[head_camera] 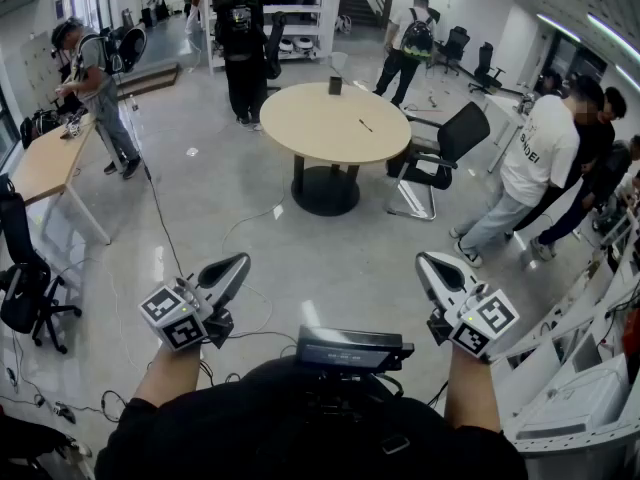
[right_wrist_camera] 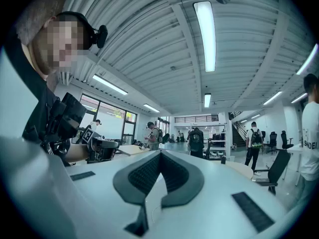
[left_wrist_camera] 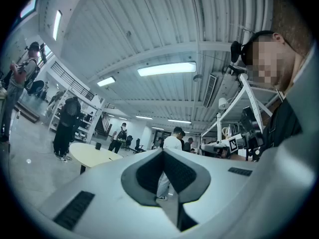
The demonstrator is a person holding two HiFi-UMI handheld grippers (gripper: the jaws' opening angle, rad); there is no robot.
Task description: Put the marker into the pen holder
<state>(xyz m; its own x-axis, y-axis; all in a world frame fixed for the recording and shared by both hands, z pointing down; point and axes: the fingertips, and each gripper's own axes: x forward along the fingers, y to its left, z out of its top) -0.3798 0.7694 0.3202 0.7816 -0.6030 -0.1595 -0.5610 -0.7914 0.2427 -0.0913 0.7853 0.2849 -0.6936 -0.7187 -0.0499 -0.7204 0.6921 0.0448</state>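
Note:
A round beige table (head_camera: pixel 335 123) stands across the room, well ahead of me. On it are a dark pen holder (head_camera: pixel 335 85) near the far edge and a thin dark marker (head_camera: pixel 366 125) lying flat toward the right. My left gripper (head_camera: pixel 238 261) and right gripper (head_camera: pixel 425 260) are held close to my body, far from the table. Both are shut with nothing between their pads. In the left gripper view the left gripper (left_wrist_camera: pixel 162 151) points at the table (left_wrist_camera: pixel 94 156) and pen holder (left_wrist_camera: pixel 97 146). The right gripper (right_wrist_camera: pixel 159 153) looks across the room, with the pen holder (right_wrist_camera: pixel 223 161) small in the distance.
A black office chair (head_camera: pixel 440 148) stands right of the table. Several people stand around the room. A wooden desk (head_camera: pixel 45 163) and a black chair (head_camera: pixel 25 268) are at the left. Cables (head_camera: pixel 250 218) lie on the floor. White shelving (head_camera: pixel 580 388) is at my right.

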